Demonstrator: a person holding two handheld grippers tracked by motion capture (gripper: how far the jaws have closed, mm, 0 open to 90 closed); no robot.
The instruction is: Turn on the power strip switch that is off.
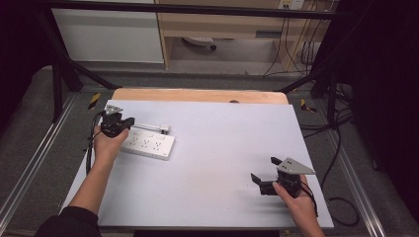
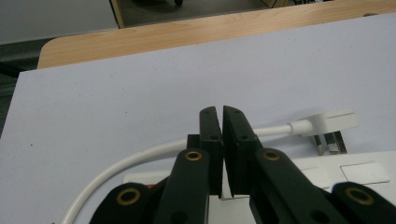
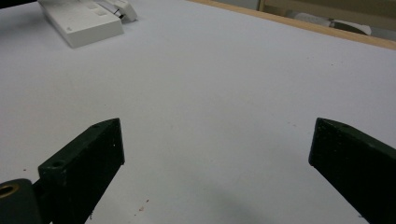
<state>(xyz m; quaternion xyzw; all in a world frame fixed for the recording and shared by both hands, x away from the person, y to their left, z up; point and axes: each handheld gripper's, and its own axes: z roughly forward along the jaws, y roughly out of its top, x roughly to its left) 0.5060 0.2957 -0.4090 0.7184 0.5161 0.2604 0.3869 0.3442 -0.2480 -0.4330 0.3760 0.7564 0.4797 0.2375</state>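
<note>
A white power strip (image 1: 148, 144) lies flat on the left part of the pale mat. Its white cable (image 2: 140, 156) curls round behind it to a white plug (image 1: 163, 129) that rests on the mat just beyond the strip. My left gripper (image 1: 129, 121) hovers over the strip's left end, jaws shut together with nothing visibly between them; in the left gripper view (image 2: 220, 112) the cable passes behind the tips and the plug (image 2: 329, 122) lies to their right. My right gripper (image 1: 266, 169) is open above bare mat at the near right. In the right gripper view (image 3: 217, 130) the strip (image 3: 81, 21) sits far off.
The pale mat (image 1: 222, 143) covers a wooden table whose far edge (image 1: 197, 95) shows beyond it. Black frame bars and loose cables (image 1: 341, 148) stand around the table's sides. Bare mat spreads between the two grippers.
</note>
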